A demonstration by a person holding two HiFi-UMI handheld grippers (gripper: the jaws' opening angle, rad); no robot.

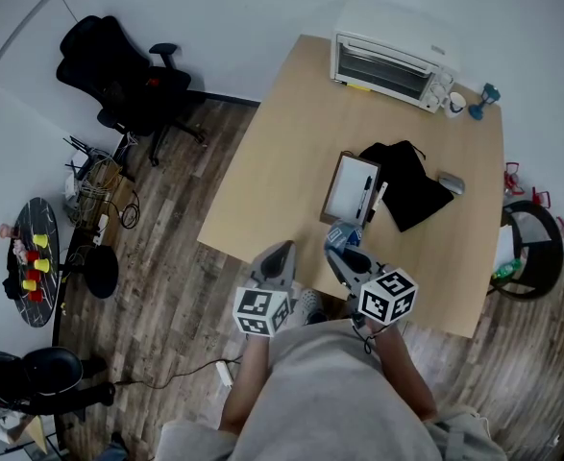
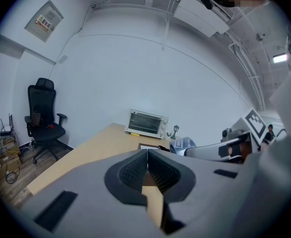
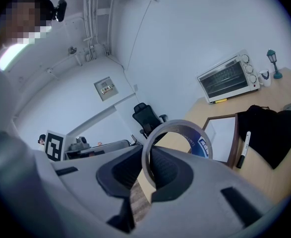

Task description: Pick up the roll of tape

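By the table (image 1: pixel 282 161), right tool (image 3: pixel 147 170) clamped on the roll of tape (image 3: pixel 203 146), left tool (image 2: pixel 147 170) closed, both slightly nose-down.

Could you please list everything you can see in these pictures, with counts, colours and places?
table: one, light wood, centre
toaster oven: one, white, table's far end
whiteboard: one, wood-framed, mid-table
marker: one, black, on whiteboard
cloth: one, black, right of whiteboard
mouse: one, grey, beside cloth
office chair: one, black, floor, left
side table: one, round, black, far left
roll of tape: one, blue label, in right gripper
left gripper: grey, shut, empty
right gripper: grey, gripping the tape
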